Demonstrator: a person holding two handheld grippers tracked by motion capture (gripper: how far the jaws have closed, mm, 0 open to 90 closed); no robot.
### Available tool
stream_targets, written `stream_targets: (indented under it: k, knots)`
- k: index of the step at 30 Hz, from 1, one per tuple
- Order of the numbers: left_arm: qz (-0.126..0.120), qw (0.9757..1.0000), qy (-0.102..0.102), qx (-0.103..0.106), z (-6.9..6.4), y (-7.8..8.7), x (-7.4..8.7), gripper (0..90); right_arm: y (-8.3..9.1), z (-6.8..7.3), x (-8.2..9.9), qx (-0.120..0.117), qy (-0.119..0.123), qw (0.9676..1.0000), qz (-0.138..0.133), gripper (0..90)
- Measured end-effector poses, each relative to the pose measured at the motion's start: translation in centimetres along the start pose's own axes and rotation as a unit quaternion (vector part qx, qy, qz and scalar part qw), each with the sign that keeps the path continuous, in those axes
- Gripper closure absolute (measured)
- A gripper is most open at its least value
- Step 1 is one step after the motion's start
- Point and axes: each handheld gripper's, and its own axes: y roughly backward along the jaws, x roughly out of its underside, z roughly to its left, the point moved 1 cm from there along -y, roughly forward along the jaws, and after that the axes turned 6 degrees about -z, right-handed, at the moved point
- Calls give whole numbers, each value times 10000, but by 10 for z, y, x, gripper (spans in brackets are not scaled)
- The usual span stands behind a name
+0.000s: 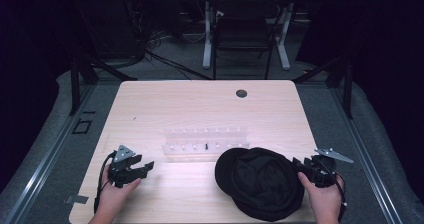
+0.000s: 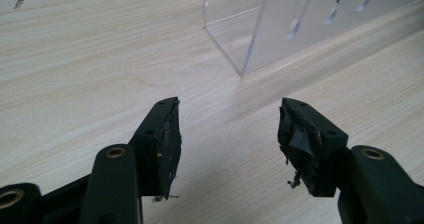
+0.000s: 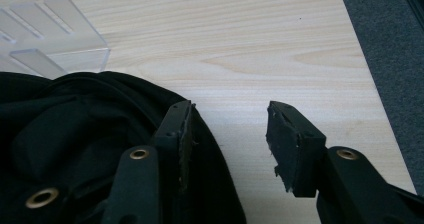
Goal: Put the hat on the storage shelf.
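A black cloth cap (image 1: 260, 181) lies on the wooden table (image 1: 200, 104) at the front right. My right gripper (image 1: 299, 165) sits at the cap's right edge, open. In the right gripper view its left jaw rests over the cap's (image 3: 75, 144) rim, and bare wood shows between the jaws of the right gripper (image 3: 228, 114). My left gripper (image 1: 146, 167) hovers at the front left, open and empty (image 2: 230, 109). A clear acrylic rack (image 1: 205, 144) stands mid-table, and its corner (image 2: 260, 29) lies just ahead of the left jaws.
A small dark peg (image 1: 206, 145) stands in the rack. A round black grommet (image 1: 241, 93) sits near the table's far edge. The table's right edge (image 3: 370, 84) and grey floor are close to the right gripper. A chair (image 1: 245, 34) stands beyond the table.
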Motion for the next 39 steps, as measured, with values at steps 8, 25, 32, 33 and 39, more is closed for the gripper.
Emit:
stream_targets:
  k: [8, 25, 32, 33, 39]
  knots:
    - [-23, 10000, -39, 24, -2, 0, 0, 425, 13, 15, -13, 25, 38, 9997, 244, 543]
    - [4, 10000, -50, 40, -4, 0, -1, 425, 32, 15, -13, -37, 237, 9901, 1385, 666]
    - [-2, 10000, -67, 35, -4, -2, -1, 425, 37, 9, -9, -82, 171, 9840, 1770, 683]
    - [-2, 10000, -67, 35, -4, -2, -1, 425, 37, 9, -9, -82, 171, 9840, 1770, 683]
    - [5, 10000, -86, 40, -5, -3, -1, 425, 27, -1, -4, 41, 61, 9802, 1979, 685]
